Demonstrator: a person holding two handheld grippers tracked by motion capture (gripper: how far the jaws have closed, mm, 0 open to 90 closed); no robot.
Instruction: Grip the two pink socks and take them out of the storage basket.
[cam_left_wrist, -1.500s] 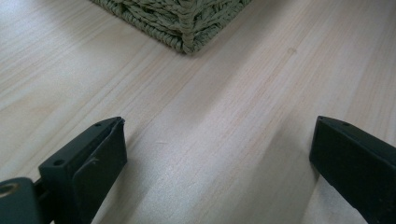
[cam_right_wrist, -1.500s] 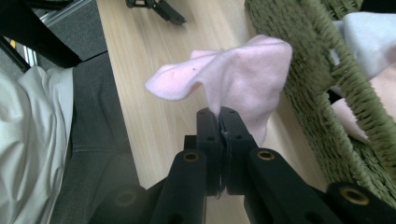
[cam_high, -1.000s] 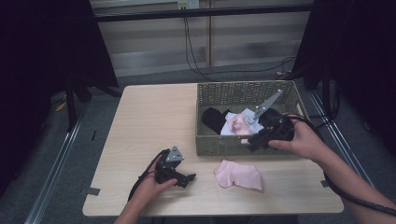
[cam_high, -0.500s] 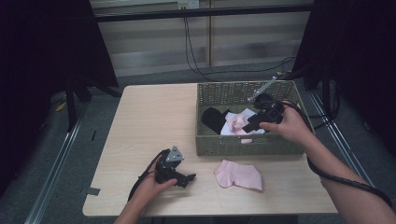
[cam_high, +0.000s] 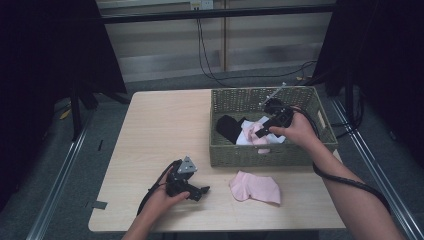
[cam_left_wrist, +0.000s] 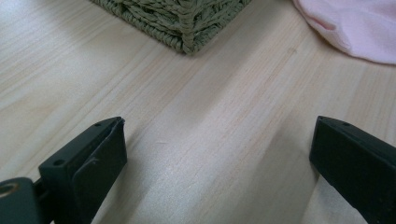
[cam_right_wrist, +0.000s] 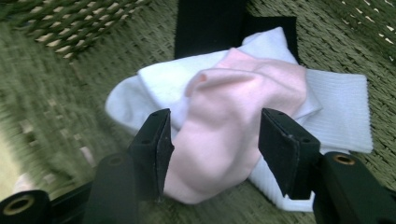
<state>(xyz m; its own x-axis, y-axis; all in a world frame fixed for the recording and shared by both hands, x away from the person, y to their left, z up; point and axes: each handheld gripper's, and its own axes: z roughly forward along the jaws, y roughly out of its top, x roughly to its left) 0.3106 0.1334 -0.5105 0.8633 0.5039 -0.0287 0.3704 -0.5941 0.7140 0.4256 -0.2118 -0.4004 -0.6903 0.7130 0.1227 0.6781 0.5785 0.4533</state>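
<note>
- The table (cam_high: 150, 130) is light wood, with the woven basket (cam_high: 300, 152) sitting on its right half (green-ish wicker, open top).
- Inside the basket there's a small pile: a black sock (cam_high: 229, 127) at the back left, a white sock (cam_right_wrist: 336, 112) under everything, and a pink sock (cam_right_wrist: 233, 126) draped on top of the white one.
- A second pink sock (cam_high: 256, 187) lies flat on the table just in front of the basket, so this looks like pulling socks out one at a time.
- The right gripper (cam_right_wrist: 212, 154) is down inside the basket with its jaws spread about as wide as the pink sock, one on either side of it and not yet squeezing. The sock lies straight ahead between them, its long axis running away from the gripper toward the far wall, so the jaws would close across its width.
- The left gripper (cam_high: 192, 189) rests on the table near the front edge, jaws wide apart around nothing, well away from the basket pile. The right hand is clearly the nearer one.
</note>
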